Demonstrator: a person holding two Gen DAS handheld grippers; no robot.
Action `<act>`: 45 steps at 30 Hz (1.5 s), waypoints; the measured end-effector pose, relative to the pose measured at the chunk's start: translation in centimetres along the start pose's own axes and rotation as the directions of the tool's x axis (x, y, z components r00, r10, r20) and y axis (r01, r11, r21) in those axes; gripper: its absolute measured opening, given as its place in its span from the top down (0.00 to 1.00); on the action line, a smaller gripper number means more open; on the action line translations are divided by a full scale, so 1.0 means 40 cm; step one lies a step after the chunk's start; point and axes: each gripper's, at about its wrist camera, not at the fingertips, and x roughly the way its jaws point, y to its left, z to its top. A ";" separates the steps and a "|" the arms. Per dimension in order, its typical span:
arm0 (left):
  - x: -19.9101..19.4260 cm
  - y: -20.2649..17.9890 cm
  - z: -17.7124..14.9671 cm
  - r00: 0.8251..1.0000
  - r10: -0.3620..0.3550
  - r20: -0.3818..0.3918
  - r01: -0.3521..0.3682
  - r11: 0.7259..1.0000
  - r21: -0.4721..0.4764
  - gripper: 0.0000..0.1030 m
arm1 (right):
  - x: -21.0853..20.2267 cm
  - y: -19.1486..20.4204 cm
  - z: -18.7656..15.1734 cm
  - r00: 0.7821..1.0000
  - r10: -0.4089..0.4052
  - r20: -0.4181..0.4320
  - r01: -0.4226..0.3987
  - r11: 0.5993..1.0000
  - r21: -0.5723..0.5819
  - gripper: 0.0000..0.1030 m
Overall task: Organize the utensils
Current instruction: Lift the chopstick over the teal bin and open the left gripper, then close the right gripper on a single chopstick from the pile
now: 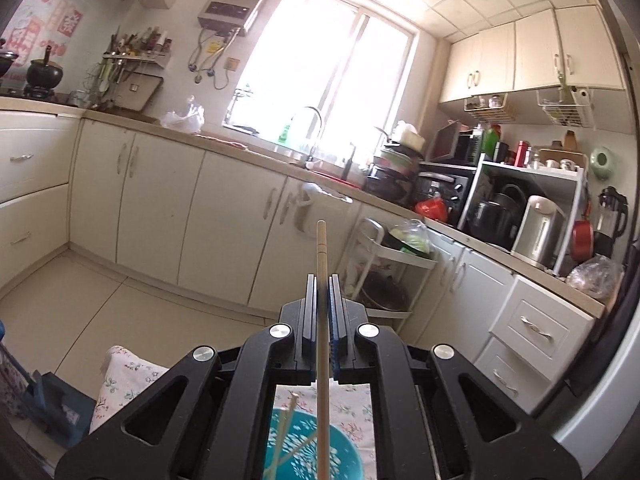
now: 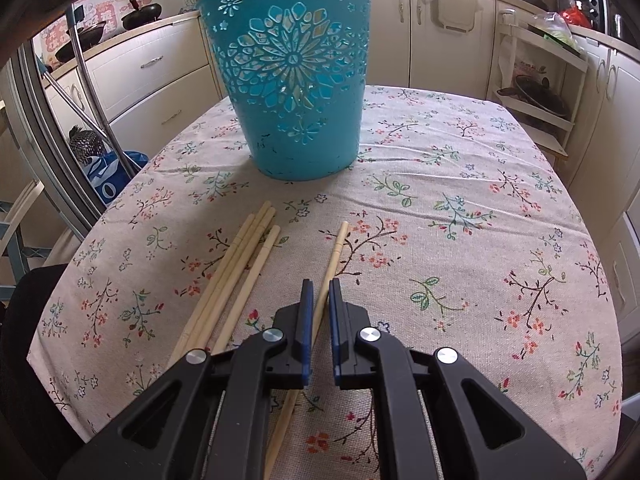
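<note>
**One chopstick over the bin, the next one lined up**

The left tool (image 1: 322, 280) is pinching a single chopstick (image 1: 321, 256), its pads pressed against the shaft, which runs up past the fingertips and down beneath the tool body. Directly below that tool sits the teal basket (image 1: 340, 452), with a few chopsticks already leaning inside. By my reading, this stick is at the drop step: the next move is to part the pads so it falls into the basket.

The right tool (image 2: 319, 286) is slightly spread, holding nothing, straddling a lone chopstick (image 2: 334, 258) that lies on the floral tabletop (image 2: 460, 168) between its fingers. A bundle of chopsticks (image 2: 240, 264) lies just to this tool's left; the basket (image 2: 292, 76) stands ahead. Whether the fingers are low enough to grip, I cannot tell; closing squarely on the shaft looks like the next requirement.
</note>
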 end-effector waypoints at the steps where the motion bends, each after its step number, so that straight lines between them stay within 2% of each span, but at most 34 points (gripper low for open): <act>1: 0.015 0.006 -0.009 1.000 0.011 -0.003 -0.011 1.000 -0.004 0.95 | 0.000 0.002 0.000 1.000 -0.003 0.000 0.003 1.000 -0.005 0.92; 9: 0.068 0.029 -0.078 0.995 0.090 -0.047 -0.090 0.996 0.008 0.95 | 0.000 0.001 0.000 1.000 -0.004 0.000 0.004 1.000 -0.011 0.92; 21: 0.047 0.047 -0.143 0.980 0.110 -0.167 -0.097 0.992 0.082 0.94 | -0.002 0.004 -0.004 1.000 -0.008 -0.001 0.008 1.000 -0.016 0.91; 24: -0.009 0.058 -0.163 0.977 0.134 -0.167 -0.118 0.988 0.100 0.82 | -0.004 0.000 -0.006 1.000 -0.004 -0.001 0.004 1.000 -0.016 0.91; 26: -0.071 0.076 -0.183 0.974 0.173 -0.146 -0.159 0.982 0.105 0.59 | -0.004 -0.006 -0.006 1.000 0.009 -0.002 -0.009 1.000 -0.004 0.91; 27: -0.102 0.088 -0.197 0.971 0.197 -0.137 -0.183 0.977 0.105 0.56 | -0.005 -0.011 -0.005 1.000 0.018 -0.002 -0.018 1.000 0.005 0.91; 31: -0.193 0.149 -0.278 0.946 0.269 -0.179 -0.253 0.961 0.109 0.45 | -0.004 -0.025 -0.003 0.999 0.050 -0.004 -0.049 0.998 0.043 0.91; 36: -0.223 0.235 -0.425 0.887 0.320 -0.333 -0.306 0.947 0.094 0.41 | -0.005 -0.031 -0.003 0.998 0.057 -0.006 -0.056 0.996 0.071 0.91; 38: -0.225 0.255 -0.464 0.873 0.325 -0.364 -0.315 0.945 0.088 0.39 | -0.007 -0.028 -0.002 0.999 0.040 -0.009 -0.039 0.997 0.064 0.91; 43: -0.213 0.272 -0.520 0.857 0.320 -0.404 -0.309 0.946 0.093 0.32 | -0.006 0.010 -0.002 0.999 -0.044 -0.014 0.043 0.999 -0.025 0.92; 45: -0.206 0.281 -0.524 0.851 0.307 -0.426 -0.309 0.949 0.068 0.29 | -0.007 0.013 0.000 0.999 -0.045 -0.018 0.044 0.999 -0.029 0.94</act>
